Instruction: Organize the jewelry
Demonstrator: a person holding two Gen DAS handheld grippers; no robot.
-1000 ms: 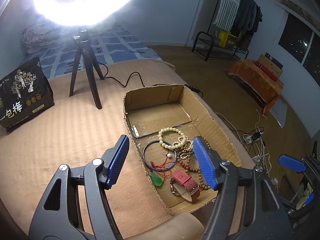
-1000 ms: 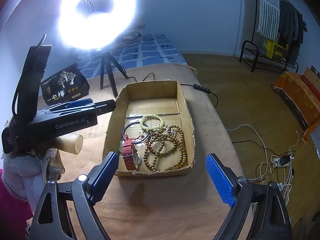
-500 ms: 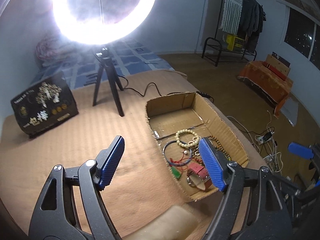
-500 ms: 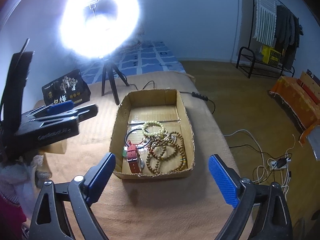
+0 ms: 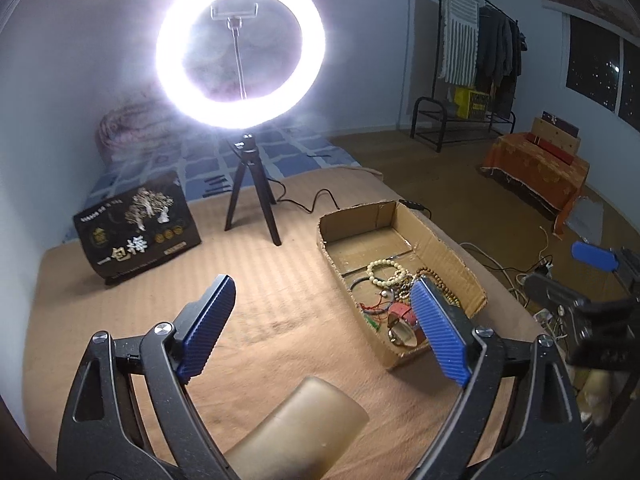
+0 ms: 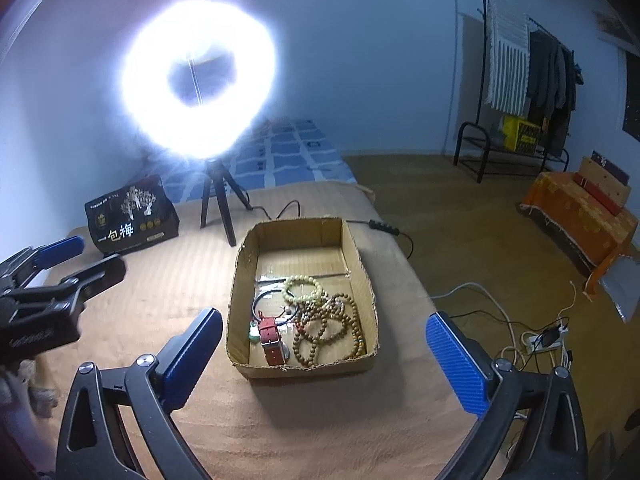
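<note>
A shallow cardboard box [image 6: 358,256] sits on the tan bed cover. It holds a red-strap watch [image 6: 271,339], brown bead strands [image 6: 328,330], a pale bead bracelet [image 6: 302,287], a dark bangle [image 6: 264,300] and a small green pendant [image 6: 253,332]. The box also shows in the left wrist view [image 5: 440,240], with the watch [image 5: 402,316] and pale beads [image 5: 386,272]. My left gripper [image 5: 324,328] is open and empty, held above the cover left of the box. My right gripper [image 6: 324,356] is open and empty, held above the box's near end.
A bright ring light [image 5: 240,54] on a small tripod [image 5: 250,196] stands behind the box, its cable [image 6: 384,228] trailing past the box's far corner. A black printed bag [image 5: 136,224] stands at the left. The bed edge drops to the floor with cables [image 6: 532,332] at the right.
Both grippers have pulled back and up from the box, so it looks smaller and farther. The left gripper has swung left off the box. Both stay open; the jewelry has not moved.
</note>
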